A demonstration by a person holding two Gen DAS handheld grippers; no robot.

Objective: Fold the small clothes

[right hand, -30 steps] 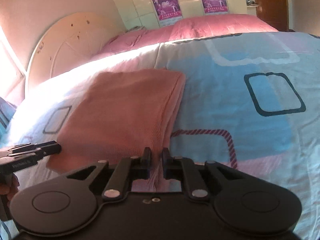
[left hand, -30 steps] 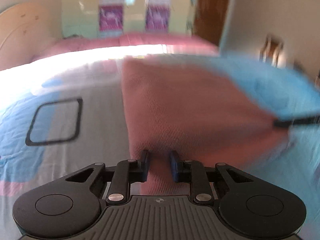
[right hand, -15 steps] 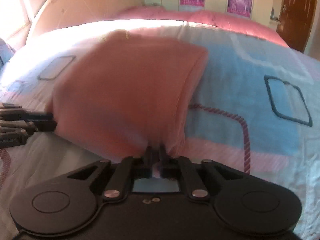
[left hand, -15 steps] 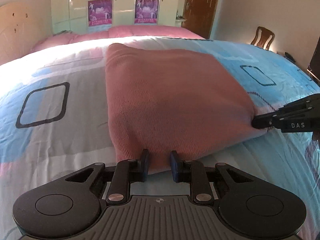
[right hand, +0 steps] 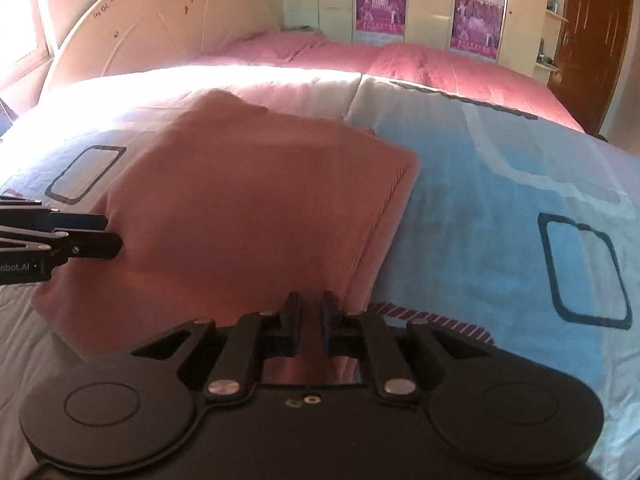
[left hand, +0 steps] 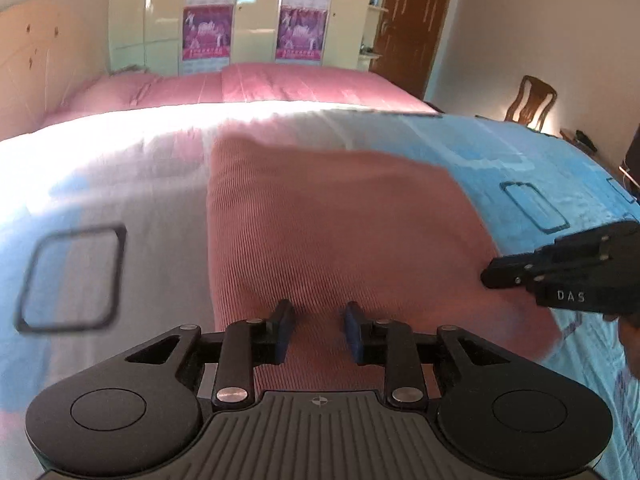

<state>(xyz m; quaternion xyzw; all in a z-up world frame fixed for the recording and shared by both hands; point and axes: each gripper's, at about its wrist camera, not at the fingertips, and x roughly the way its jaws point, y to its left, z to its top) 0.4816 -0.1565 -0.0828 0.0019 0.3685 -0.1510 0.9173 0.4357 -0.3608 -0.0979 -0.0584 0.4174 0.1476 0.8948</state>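
At the near edge of the bed, your left claw [left hand: 316,332] sits low and level, pointing forward across the covers toward the headboard end. Its blue-padded fingers [left hand: 353,333] stand apart with a clear gap, and the salmon-pink knit garment [left hand: 340,232] runs between them without being pinched; the cloth passes under and between the pads.

Your right claw [right hand: 311,326] is held in much the same low, forward-facing pose at the garment's near right corner. Its fingers are drawn closer, with only a narrow slot left, and a strip of the pink fabric lies in that slot; whether they actually pinch it you cannot tell from either view. Seen from the left wrist, the right claw's tips [left hand: 496,276] rest at the garment's right edge, near its front corner.

The garment lies folded into a rough rectangle on the quilt [right hand: 500,216], a blue, white and pink cover with dark rounded-square outlines. Its ribbed surface stretches away from both claws, slightly puffed, with the folded edge on the right side.

Beyond the quilt lie pink pillows [left hand: 256,84], a cream headboard [right hand: 160,24], wardrobe doors carrying purple posters [left hand: 206,32], and a wooden chair [left hand: 532,102].
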